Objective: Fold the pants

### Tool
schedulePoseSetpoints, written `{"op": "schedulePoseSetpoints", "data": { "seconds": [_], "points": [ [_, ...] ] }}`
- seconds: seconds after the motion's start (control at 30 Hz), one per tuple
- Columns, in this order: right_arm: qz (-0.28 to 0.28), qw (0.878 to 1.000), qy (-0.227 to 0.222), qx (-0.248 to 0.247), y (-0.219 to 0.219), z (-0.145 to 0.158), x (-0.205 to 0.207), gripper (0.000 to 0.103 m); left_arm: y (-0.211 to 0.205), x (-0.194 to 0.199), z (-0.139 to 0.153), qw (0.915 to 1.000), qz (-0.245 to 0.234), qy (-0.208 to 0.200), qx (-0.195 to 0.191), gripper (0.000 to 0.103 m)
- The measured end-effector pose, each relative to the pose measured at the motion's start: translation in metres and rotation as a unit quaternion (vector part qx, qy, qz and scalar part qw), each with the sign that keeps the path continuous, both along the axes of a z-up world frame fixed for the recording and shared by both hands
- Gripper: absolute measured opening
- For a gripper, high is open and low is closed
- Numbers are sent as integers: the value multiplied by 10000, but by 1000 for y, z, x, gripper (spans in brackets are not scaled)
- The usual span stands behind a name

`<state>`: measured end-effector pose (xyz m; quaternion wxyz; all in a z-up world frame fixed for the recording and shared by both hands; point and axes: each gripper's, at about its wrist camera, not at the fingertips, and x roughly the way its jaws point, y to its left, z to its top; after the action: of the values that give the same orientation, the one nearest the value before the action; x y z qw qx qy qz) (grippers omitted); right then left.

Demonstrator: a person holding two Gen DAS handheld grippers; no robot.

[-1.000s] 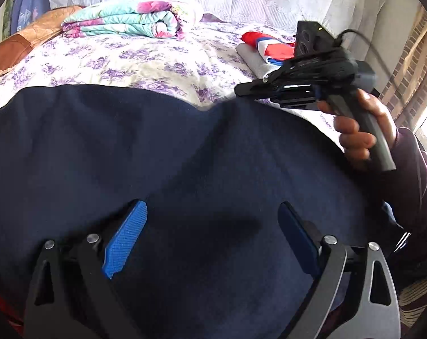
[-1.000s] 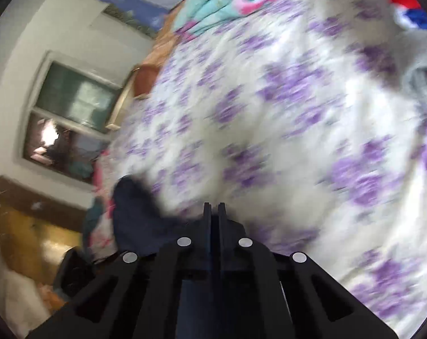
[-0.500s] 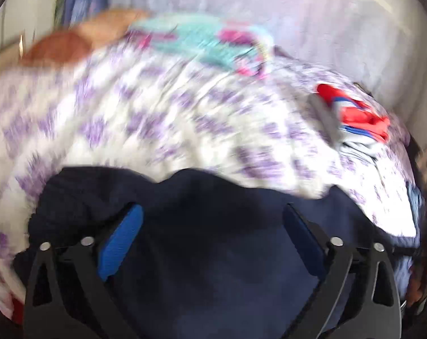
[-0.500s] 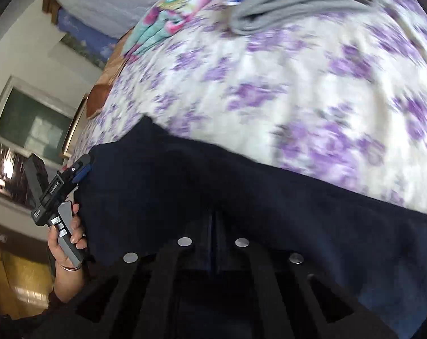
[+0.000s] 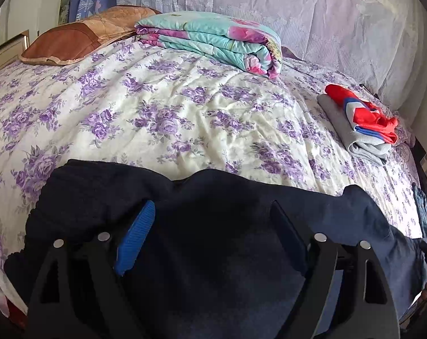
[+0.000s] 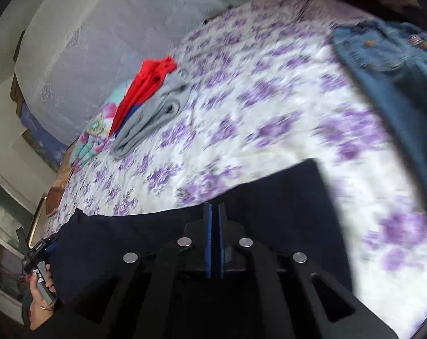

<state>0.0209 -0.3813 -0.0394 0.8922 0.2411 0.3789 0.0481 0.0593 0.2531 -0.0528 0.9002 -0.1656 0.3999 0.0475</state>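
Navy pants (image 5: 219, 254) lowered onto bedspread (image 5: 185, 118), folded clothes (image 5: 357, 121), jeans (image 6: 391, 65) nearby

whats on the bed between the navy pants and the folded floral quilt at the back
Nothing: in the left wrist view, only bare purple-flowered bedsheet lies between the navy pants and the folded quilt.

Bedspread (image 5: 185, 118) beyond the navy pants (image 5: 213, 226) is bare at 12 o'clock, wide lane for either gripper. Obstacles: folded quilt (image 5: 213, 42) far at 12, brown pillow (image 5: 72, 39) at 10–11, grey/red clothes stack (image 5: 357, 121) at 2. Right wrist view: jeans (image 6: 388, 65) block 1–2 o'clock; clothes stack (image 6: 154, 113) at 11; bare spread between them.
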Motion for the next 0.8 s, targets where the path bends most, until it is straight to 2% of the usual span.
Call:
{"op": "schedulePoseSetpoints", "data": {
  "seconds": [0.03, 0.07, 0.13, 0.23, 0.3, 0.37, 0.43, 0.47, 0.5, 0.6, 0.67, 0.73, 0.77, 0.8],
  "points": [
    [-237, 9996, -104, -119, -14, 9, -22, 49, -1, -5, 6, 9999, 97, -11, -103, 83],
    [-556, 9980, -247, -177, -27, 18, -48, 74, -3, -12, 13, 9996, 158, -48, -227, 90],
    [-953, 9947, -374, -128, -56, 21, -92, 76, -16, -30, 29, 9991, 145, -216, -348, 92],
    [-1251, 9912, -316, 291, -65, 2, -133, 76, -44, -63, 47, 9977, -154, -589, -313, 95],
    [-1275, 9901, -279, 507, -59, -18, -144, 74, -58, -78, 50, 9970, -249, -680, -263, 97],
    [-1168, 9909, -232, 634, -47, -35, -144, 73, -66, -84, 46, 9964, -414, -577, -462, 97],
    [-1042, 9924, -470, 446, -33, -36, -140, 72, -73, -86, 39, 9963, -472, -450, -559, 97],
    [-820, 9937, -514, 572, -26, -38, -136, 59, -75, -87, 36, 9963, -485, -391, -596, 97],
    [-642, 9943, -496, 697, -20, -38, -132, 53, -75, -88, 33, 9961, -497, -360, -634, 97],
    [-517, 9957, -425, 646, -9, -46, -123, 49, -76, -91, 28, 9953, -521, -332, -751, 97],
    [-580, 9928, -514, 916, -13, -50, -123, 46, -74, -92, 25, 9945, -512, -324, -850, 97],
    [-645, 9907, -473, 1099, -18, -51, -119, 28, -70, -90, 20, 9925, -501, -277, -1079, 97],
    [-589, 9902, -447, 1182, -18, -49, -116, 24, -69, -89, 19, 9912, -503, -256, -1194, 97],
    [-503, 9916, -528, 1065, -13, -37, -112, 21, -67, -88, 17, 9901, -497, -232, -1295, 97]
  ]
}}
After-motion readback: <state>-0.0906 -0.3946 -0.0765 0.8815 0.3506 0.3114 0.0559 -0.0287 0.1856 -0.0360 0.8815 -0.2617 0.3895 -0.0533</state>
